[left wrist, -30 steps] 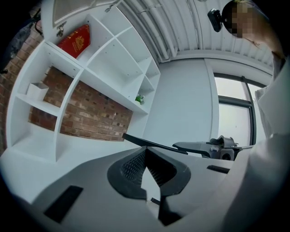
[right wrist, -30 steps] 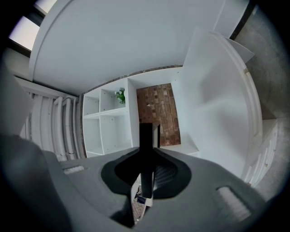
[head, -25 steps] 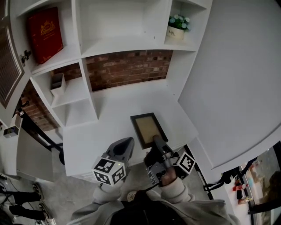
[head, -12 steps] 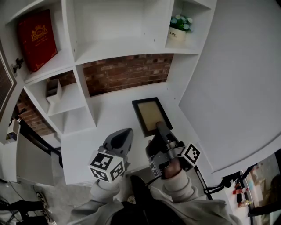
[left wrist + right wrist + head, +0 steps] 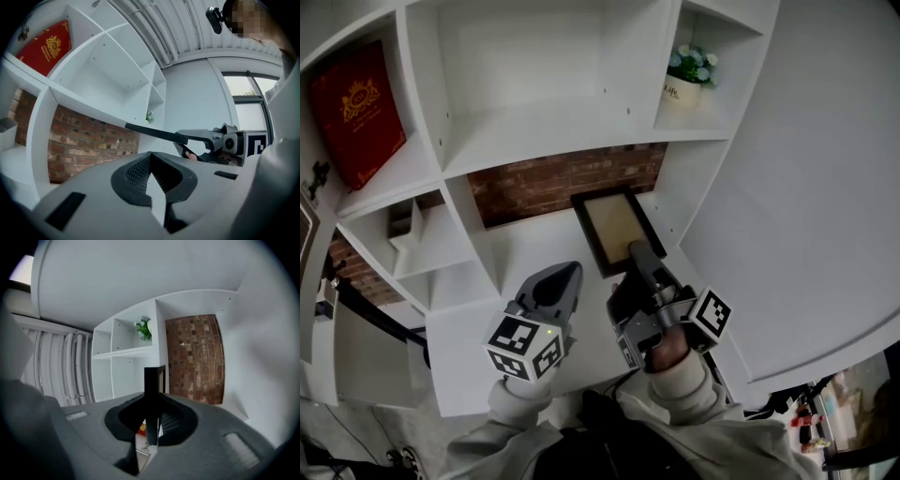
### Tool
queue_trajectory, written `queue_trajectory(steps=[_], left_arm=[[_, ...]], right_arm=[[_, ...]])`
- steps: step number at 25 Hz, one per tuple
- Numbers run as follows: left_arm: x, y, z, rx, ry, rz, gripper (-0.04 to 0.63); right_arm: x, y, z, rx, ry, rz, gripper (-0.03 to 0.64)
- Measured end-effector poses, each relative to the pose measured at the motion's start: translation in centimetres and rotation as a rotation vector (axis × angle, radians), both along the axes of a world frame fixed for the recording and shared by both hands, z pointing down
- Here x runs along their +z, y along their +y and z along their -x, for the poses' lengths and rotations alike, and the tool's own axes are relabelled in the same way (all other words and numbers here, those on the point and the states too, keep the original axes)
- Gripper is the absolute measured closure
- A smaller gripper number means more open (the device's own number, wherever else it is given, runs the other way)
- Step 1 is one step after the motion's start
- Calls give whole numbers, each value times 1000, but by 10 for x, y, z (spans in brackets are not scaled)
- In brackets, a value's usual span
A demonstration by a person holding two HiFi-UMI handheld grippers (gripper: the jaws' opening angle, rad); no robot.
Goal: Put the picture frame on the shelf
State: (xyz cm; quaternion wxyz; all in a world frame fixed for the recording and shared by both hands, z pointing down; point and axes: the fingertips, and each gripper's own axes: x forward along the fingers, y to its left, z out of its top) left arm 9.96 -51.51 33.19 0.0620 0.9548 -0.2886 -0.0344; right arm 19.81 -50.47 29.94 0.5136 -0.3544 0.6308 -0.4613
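Observation:
The picture frame (image 5: 612, 228), dark-edged with a tan panel, hangs flat in the air in front of the brick wall, held by its near edge. My right gripper (image 5: 639, 256) is shut on that edge. In the right gripper view the frame (image 5: 153, 385) stands as a dark bar clamped between the jaws of that gripper (image 5: 152, 405). My left gripper (image 5: 566, 277) is shut and holds nothing, a little left of the frame. The left gripper view shows the left gripper (image 5: 151, 161) and, edge-on beyond it, the frame (image 5: 150, 133) with the right gripper (image 5: 206, 140) behind. The white shelf (image 5: 525, 112) rises ahead, its wide middle compartment bare.
A red book (image 5: 356, 112) leans in the upper left compartment and a small potted plant (image 5: 686, 73) stands in the upper right one. A small box (image 5: 401, 217) sits in a lower left cubby. The white desk (image 5: 478, 319) lies below and a white wall (image 5: 806, 187) at right.
Both grippers have risen and moved toward the shelf. The frame has left the desk and travelled with the right gripper up to the brick wall.

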Motion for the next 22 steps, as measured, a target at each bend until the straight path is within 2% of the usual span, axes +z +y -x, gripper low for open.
queue_trajectory(steps=[10, 17, 22], left_arm=[[-41, -38, -9, -7, -10, -20, 592], [-68, -66, -11, -28, -5, -73, 592], [-71, -94, -10, -66, 1, -61, 592]], right_arm=[[-48, -43, 2, -35, 49, -25, 570], [-70, -81, -10, -32, 60, -33, 571], [-71, -111, -16, -59, 41, 8, 569]])
